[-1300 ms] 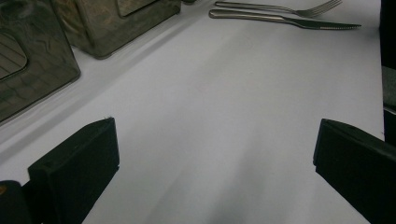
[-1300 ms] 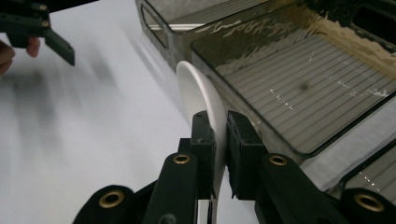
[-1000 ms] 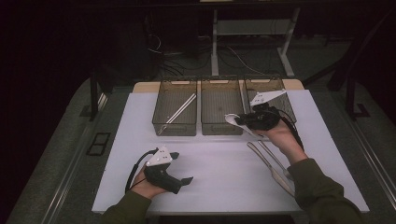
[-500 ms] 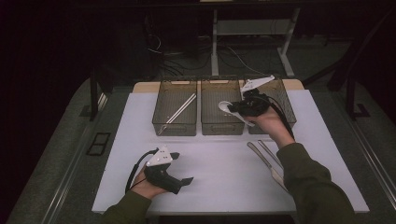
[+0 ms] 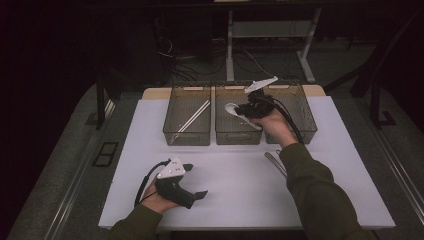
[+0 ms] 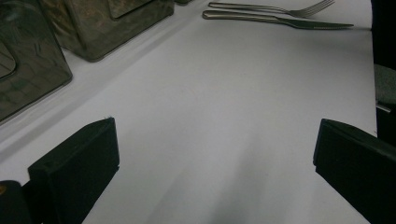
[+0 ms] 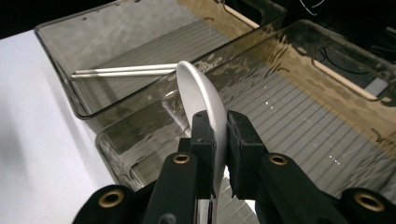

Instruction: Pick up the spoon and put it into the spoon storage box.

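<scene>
My right gripper (image 5: pixel 246 112) (image 7: pixel 217 125) is shut on a pale spoon (image 5: pixel 231 107) (image 7: pixel 200 95), its bowl sticking up past the jaws. It hovers over the middle bin (image 5: pixel 223 131) (image 7: pixel 299 116) of three clear bins at the back of the white mat. The left bin (image 5: pixel 176 131) (image 7: pixel 112 42) holds a pair of long metal sticks (image 5: pixel 192 117) (image 7: pixel 123 70). My left gripper (image 5: pixel 199 194) (image 6: pixel 215 158) rests on the mat near the front edge, open, with nothing between its jaws. A fork (image 6: pixel 280 6) and a knife (image 6: pixel 275 19) lie side by side on the mat.
The right bin (image 5: pixel 305 120) stands beside the holding hand. The fork and knife (image 5: pixel 275 163) lie just in front of the bins, by the person's right sleeve. The white mat (image 5: pixel 240 175) has open room in the middle. Dark floor and cables lie beyond the table.
My right gripper has carried the spoon away from the mat's right side, forward and left, to above the middle bin. The left gripper has stayed put.
</scene>
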Action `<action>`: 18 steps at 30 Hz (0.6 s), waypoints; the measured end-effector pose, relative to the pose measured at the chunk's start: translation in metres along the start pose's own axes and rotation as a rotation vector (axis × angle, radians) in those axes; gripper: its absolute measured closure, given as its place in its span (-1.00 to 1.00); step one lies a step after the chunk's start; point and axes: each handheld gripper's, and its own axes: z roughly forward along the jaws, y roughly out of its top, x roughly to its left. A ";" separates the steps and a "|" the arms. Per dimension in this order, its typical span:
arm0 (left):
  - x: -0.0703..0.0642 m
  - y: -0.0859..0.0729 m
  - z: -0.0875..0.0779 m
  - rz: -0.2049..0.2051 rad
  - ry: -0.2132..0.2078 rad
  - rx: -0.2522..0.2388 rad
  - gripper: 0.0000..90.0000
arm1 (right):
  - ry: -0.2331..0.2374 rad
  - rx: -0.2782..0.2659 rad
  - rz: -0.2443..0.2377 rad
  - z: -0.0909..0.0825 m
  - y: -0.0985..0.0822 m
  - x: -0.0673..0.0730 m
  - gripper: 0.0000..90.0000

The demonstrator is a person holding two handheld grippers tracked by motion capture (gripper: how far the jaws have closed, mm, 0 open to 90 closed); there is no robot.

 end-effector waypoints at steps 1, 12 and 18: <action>0.000 0.000 0.000 -0.003 -0.001 -0.002 -1.00 | 0.000 0.011 0.004 0.003 -0.002 0.000 0.81; 0.000 0.000 0.000 0.012 0.000 0.006 -1.00 | 0.032 0.039 0.027 0.008 -0.012 0.002 0.49; -0.001 0.000 0.000 0.005 0.001 0.007 -1.00 | 0.025 0.020 0.057 -0.004 -0.016 0.000 0.16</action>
